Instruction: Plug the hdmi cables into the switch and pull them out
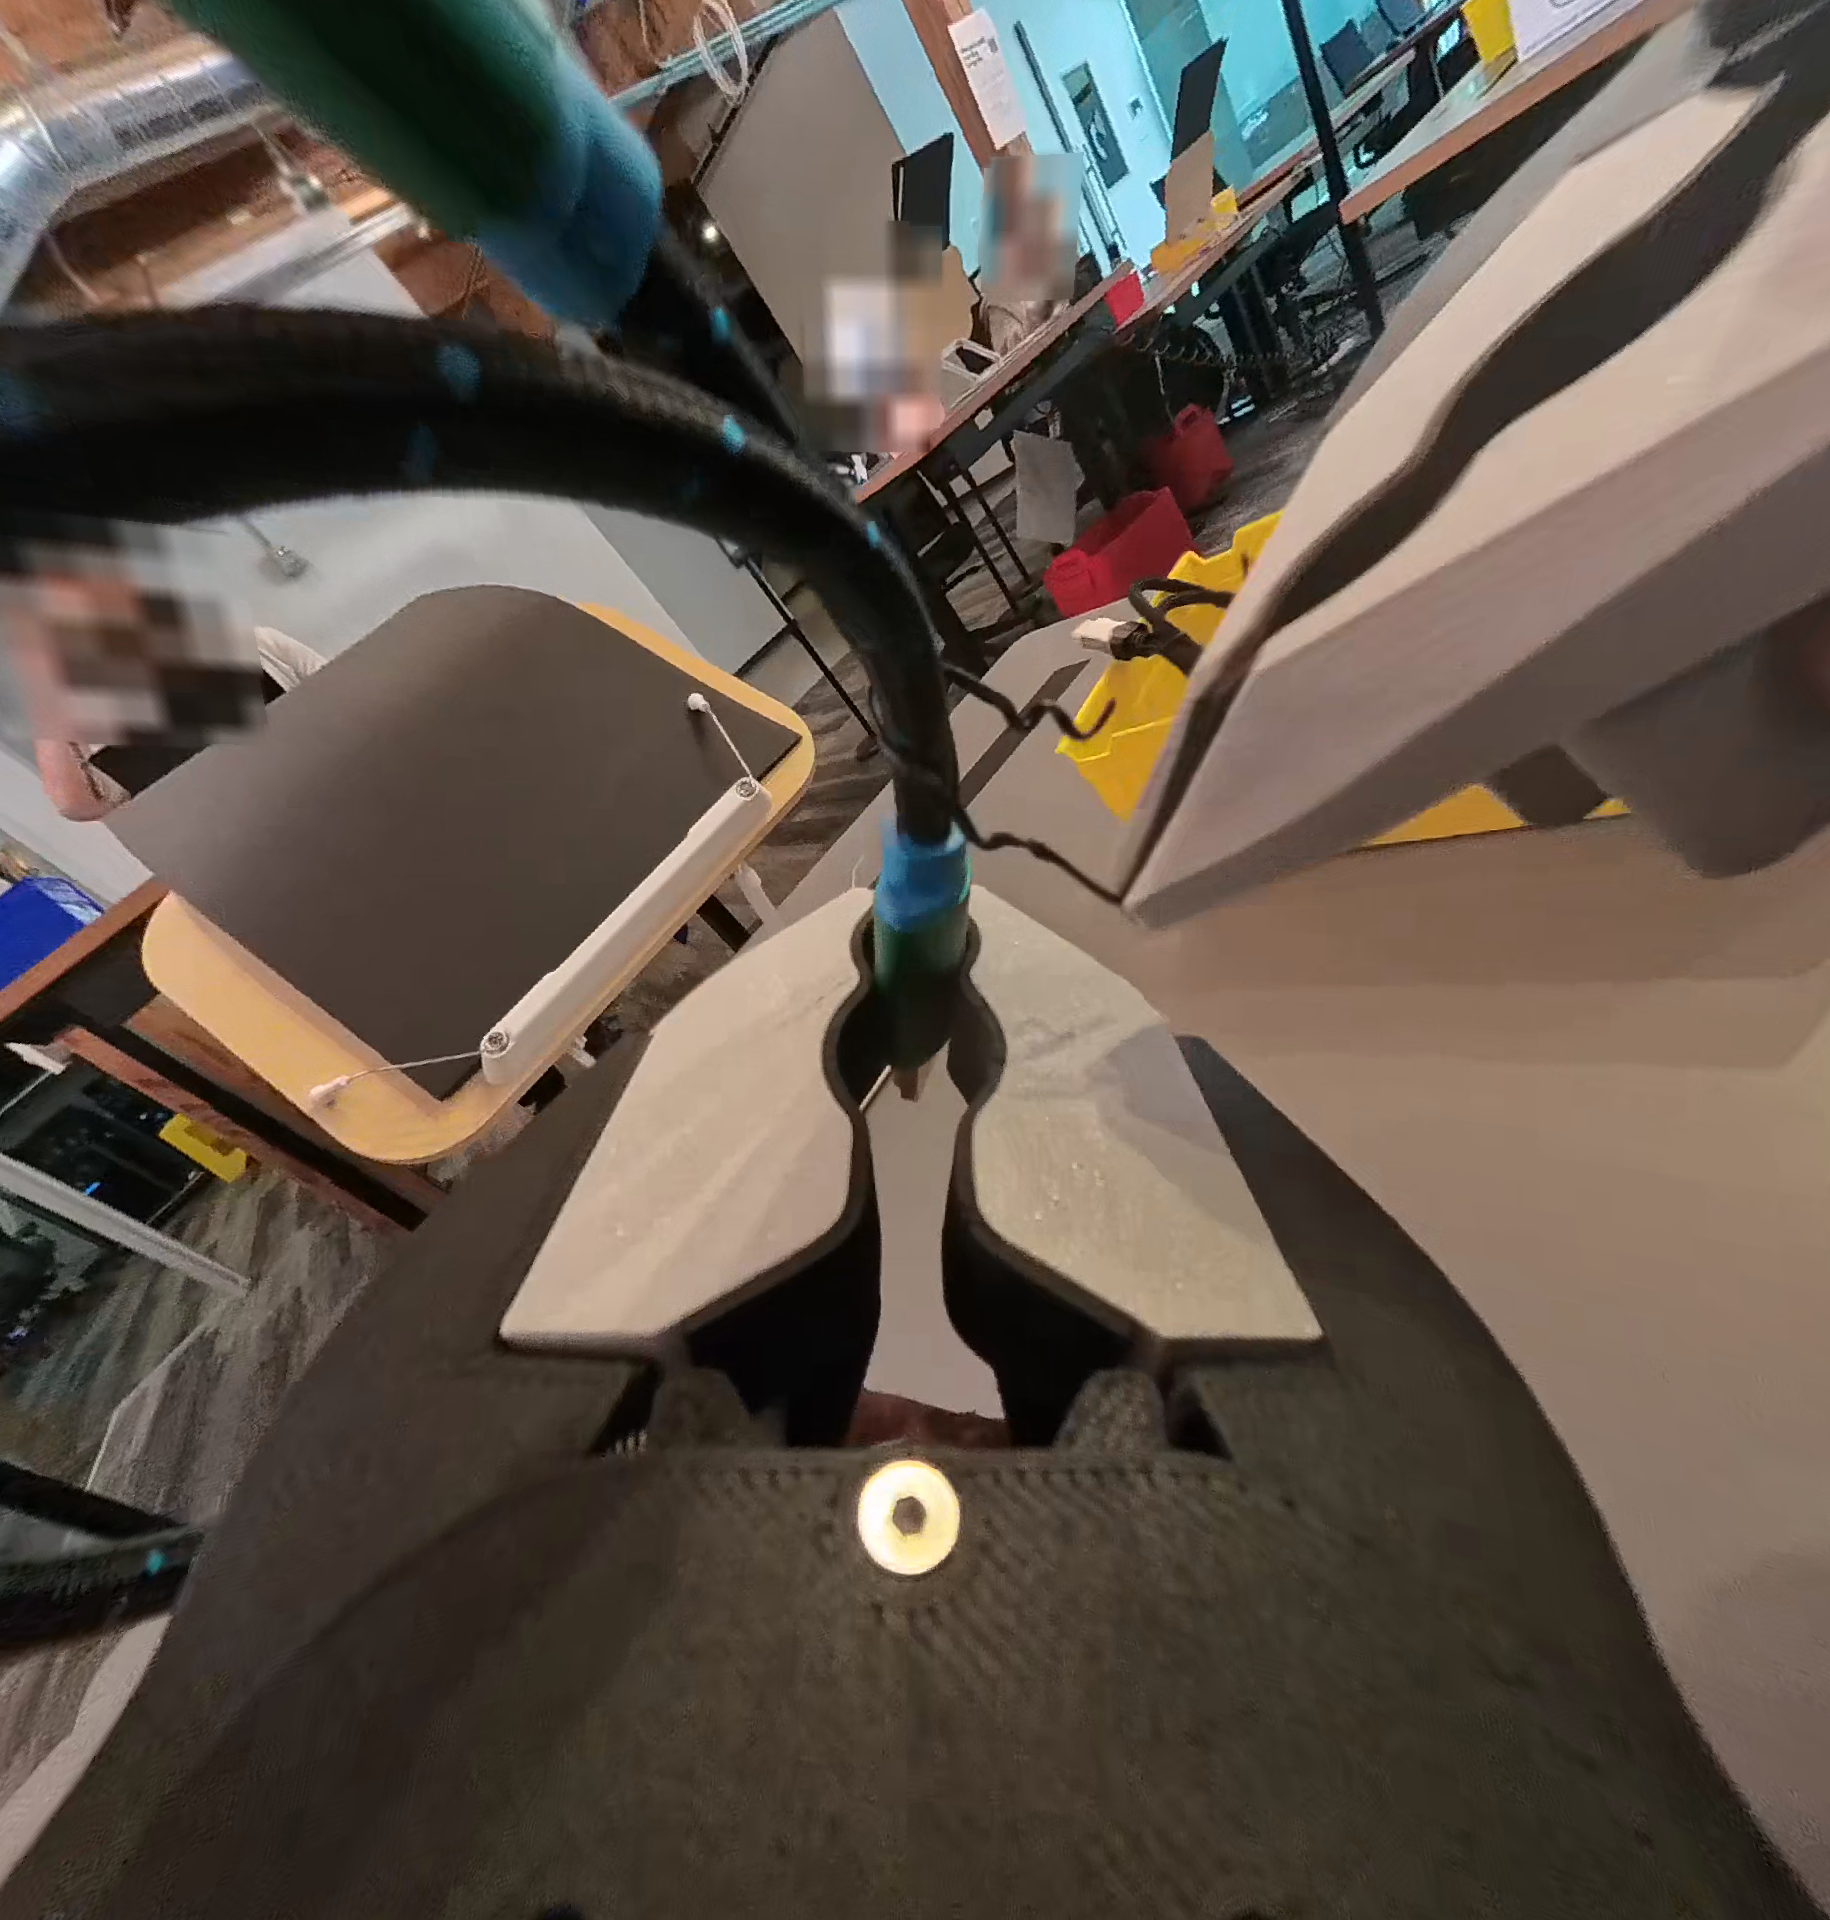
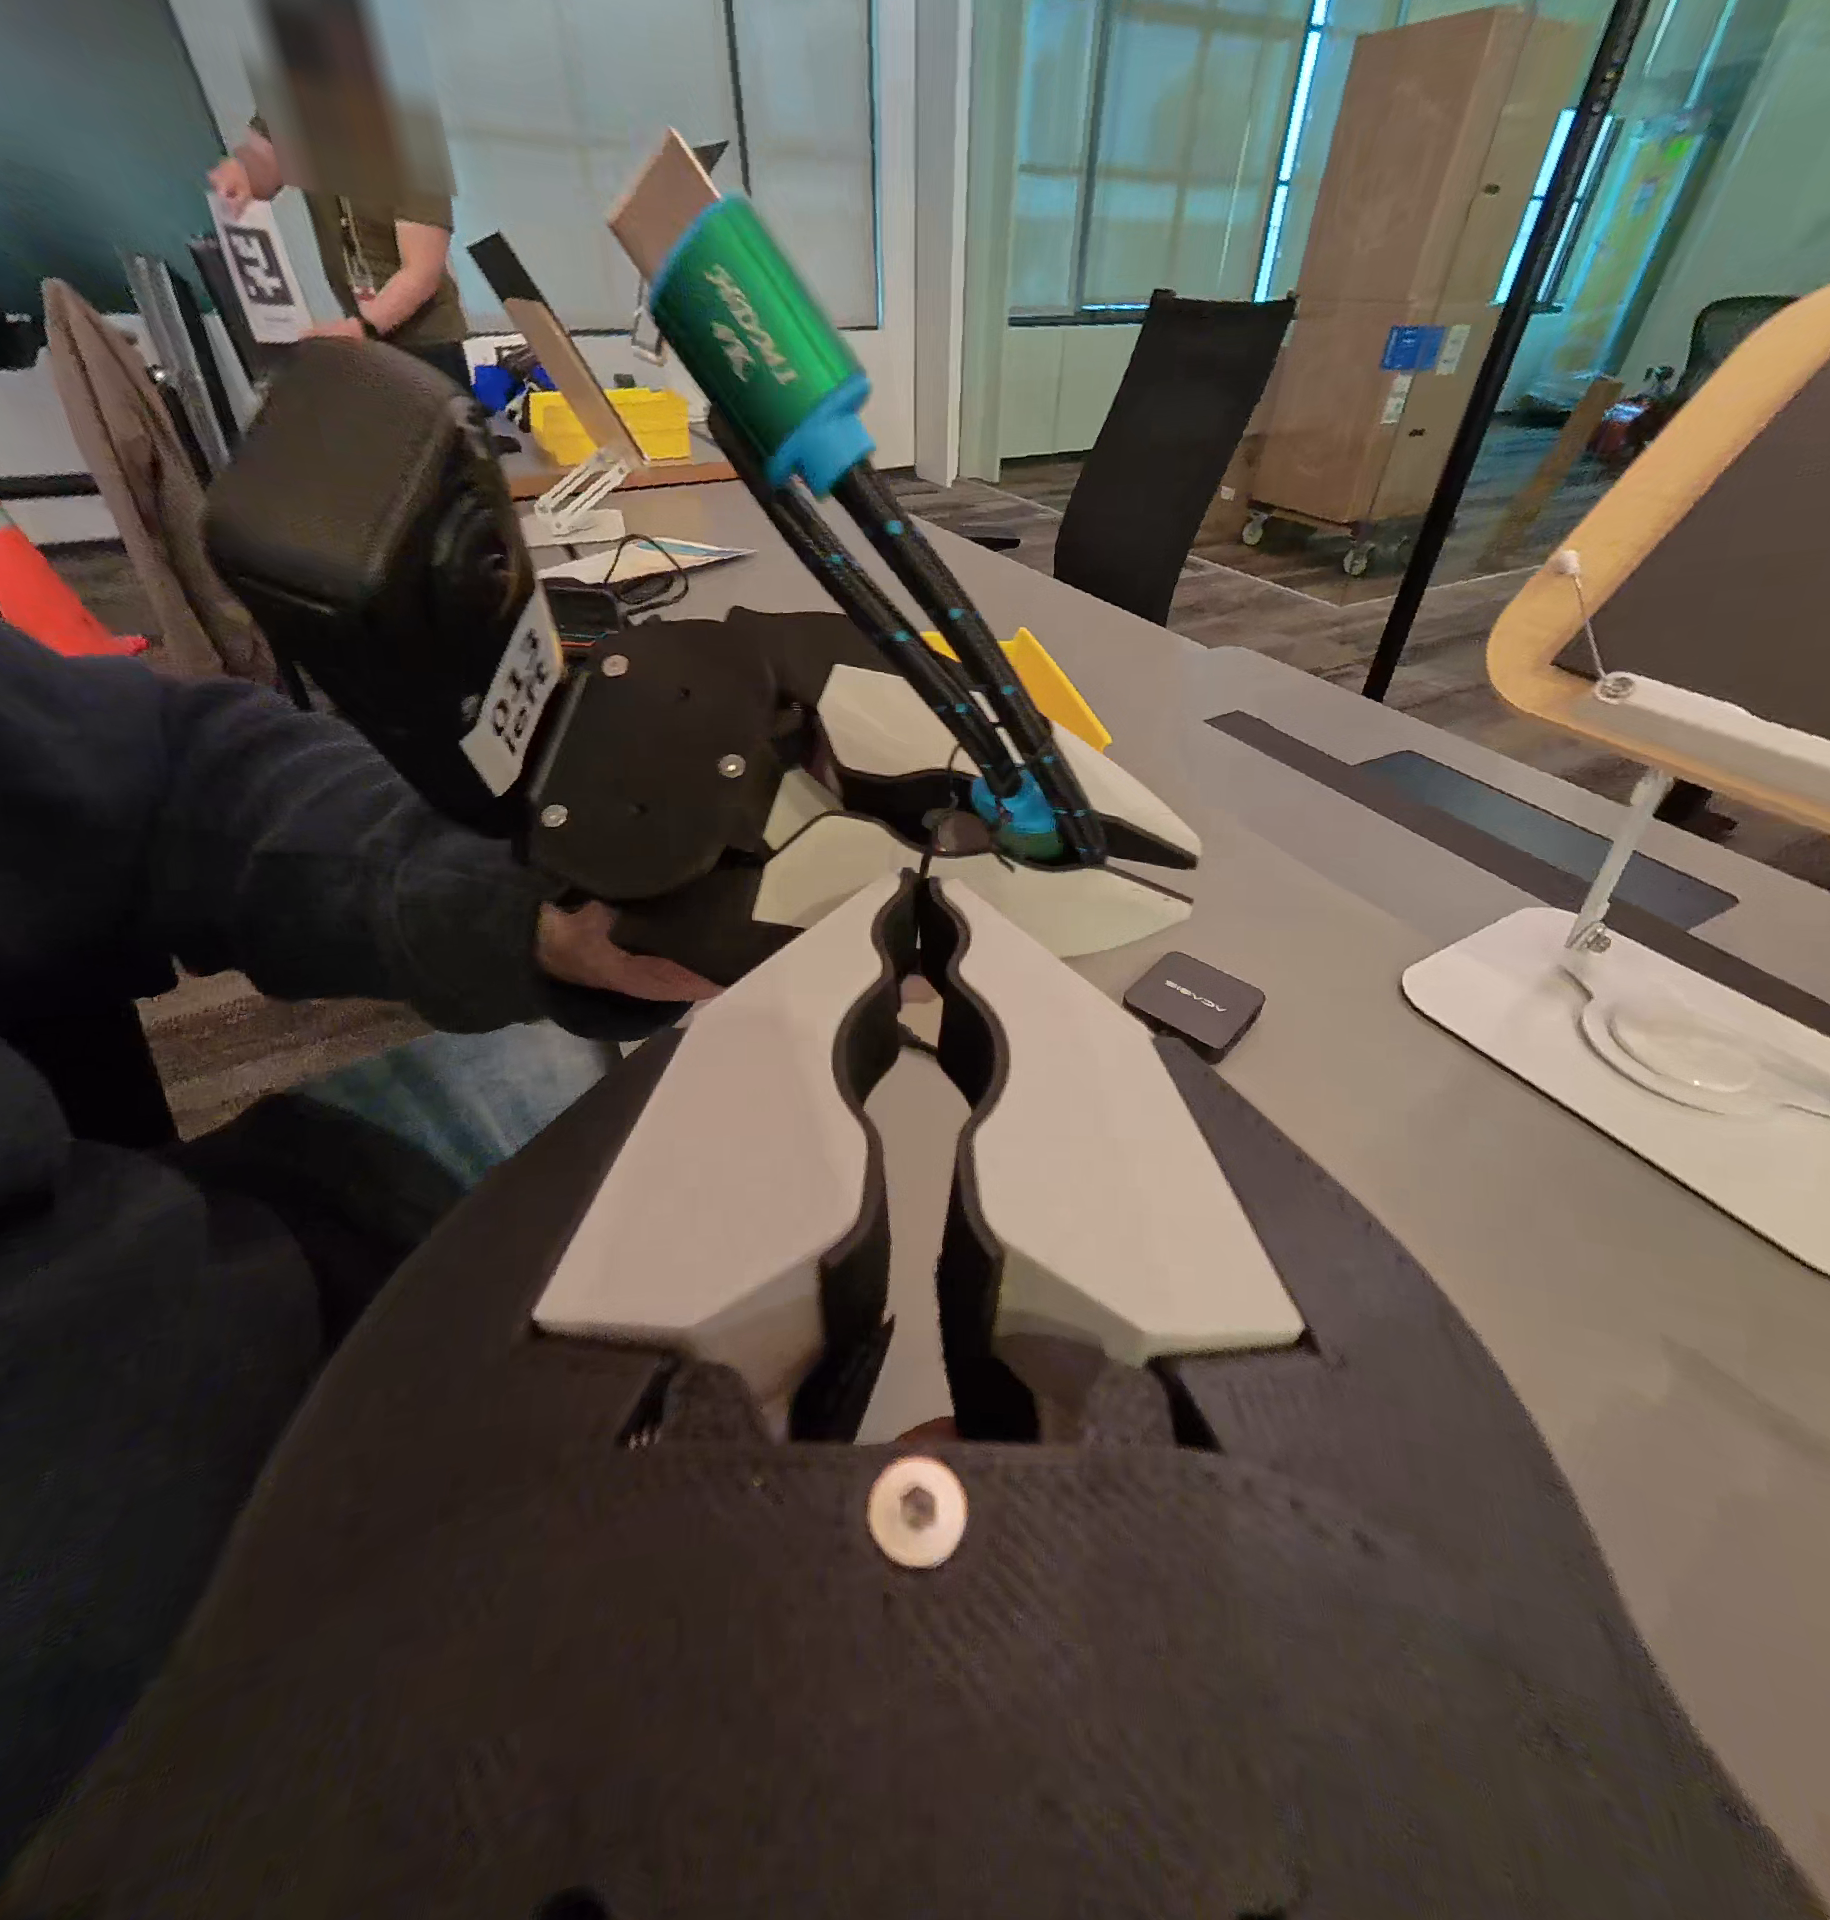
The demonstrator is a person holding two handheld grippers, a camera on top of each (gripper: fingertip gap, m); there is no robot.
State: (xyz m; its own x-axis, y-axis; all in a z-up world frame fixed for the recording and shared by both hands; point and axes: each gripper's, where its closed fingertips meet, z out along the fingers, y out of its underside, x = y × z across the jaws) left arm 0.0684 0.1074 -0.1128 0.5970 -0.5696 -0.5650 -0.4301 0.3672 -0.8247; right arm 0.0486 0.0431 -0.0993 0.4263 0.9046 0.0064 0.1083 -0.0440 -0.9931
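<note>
My left gripper (image 1: 916, 940) is shut on a green and blue HDMI plug (image 1: 921, 904), held above the grey table (image 2: 1410, 1299). Its black braided cable (image 1: 578, 416) loops up to a second green plug (image 1: 537, 156) hanging in the air, also in the right wrist view (image 2: 755, 322). A thin black twist tie (image 1: 1036, 852) sticks out from the cable by the held plug. My right gripper (image 2: 916, 899) is shut on the tie's end, just right of the left gripper (image 2: 1150, 857). The small black switch box (image 2: 1191, 1003) lies on the table under them.
A wood-framed dark panel (image 2: 1721, 582) on a white stand base (image 2: 1617, 1039) stands at the table's right. Yellow bins (image 1: 1150, 707) and red bins sit beyond the table. A black chair (image 2: 1171, 436) and a person stand farther back. Spacing between my two grippers at the tips: around 6 cm.
</note>
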